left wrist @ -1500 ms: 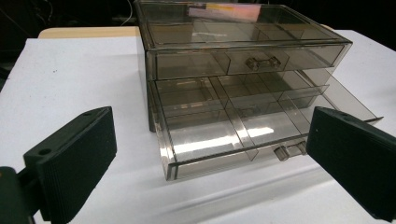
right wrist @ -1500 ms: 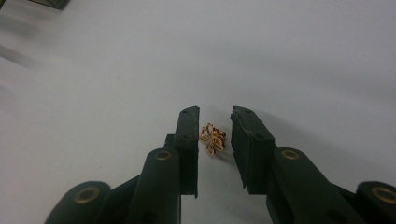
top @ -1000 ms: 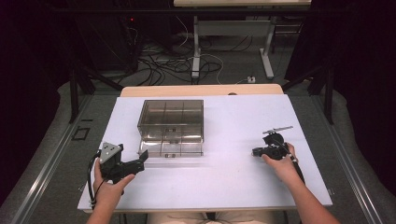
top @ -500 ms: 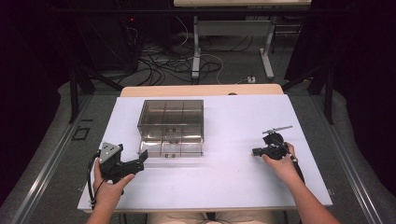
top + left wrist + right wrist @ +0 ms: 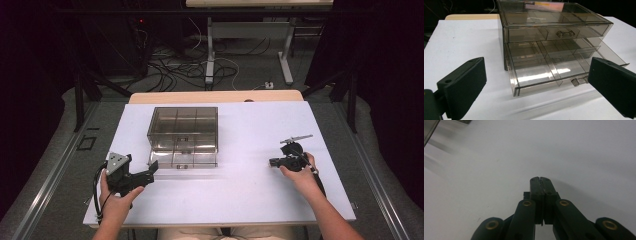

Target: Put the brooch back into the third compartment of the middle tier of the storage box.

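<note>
On the white table (image 5: 235,195) sits a clear box (image 5: 184,129), its bottom drawer (image 5: 541,72) out. Near it, my left gripper (image 5: 536,82) gapes wide; farther off, my right gripper (image 5: 540,180) is pinched together.

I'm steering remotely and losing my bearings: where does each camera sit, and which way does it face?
High view: above the person's side, looking forward and down at the white table; forearms, both grippers.
Left gripper view: on the left gripper, jaws wide apart, facing the clear drawer box.
Right gripper view: on the right gripper, jaws together, facing bare table.
Shared: high and left gripper views both show the box.

Left claw (image 5: 536,82) gapes wide; right claw (image 5: 540,180) is pressed closed.
</note>
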